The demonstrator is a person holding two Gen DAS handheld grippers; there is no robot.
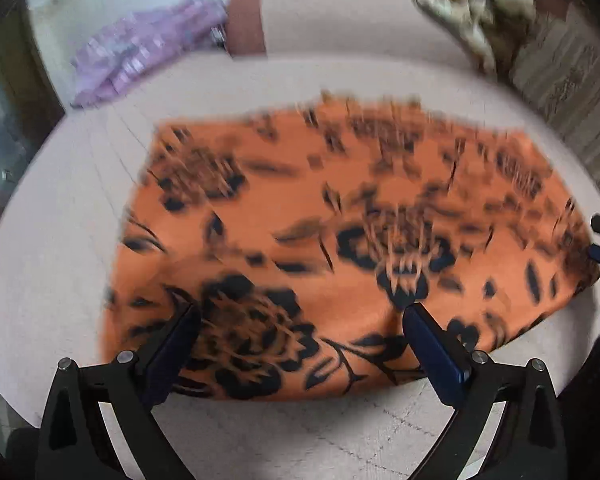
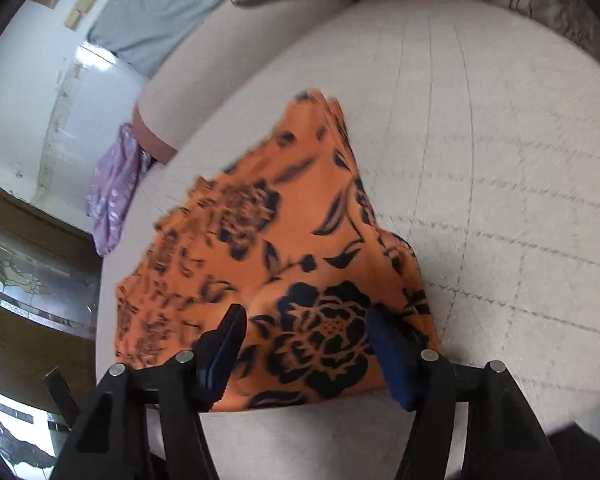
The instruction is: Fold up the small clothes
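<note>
An orange cloth with black flower print point(image 1: 340, 240) is lying flat on the pale quilted bed cover point(image 2: 500, 160). The left gripper point(image 1: 300, 316) and right gripper point(image 2: 306, 320) are both hanging spread wide over its near edge, pinching nothing.

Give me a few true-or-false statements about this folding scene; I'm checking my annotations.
1. The orange floral garment lies on a pale quilted surface. True.
2. The left gripper is clamped shut. False: its fingers are spread over the garment's near edge.
3. A purple garment lies past the orange one. True.
4. The right gripper hangs over bare cushion. False: it is over the orange garment.
</note>
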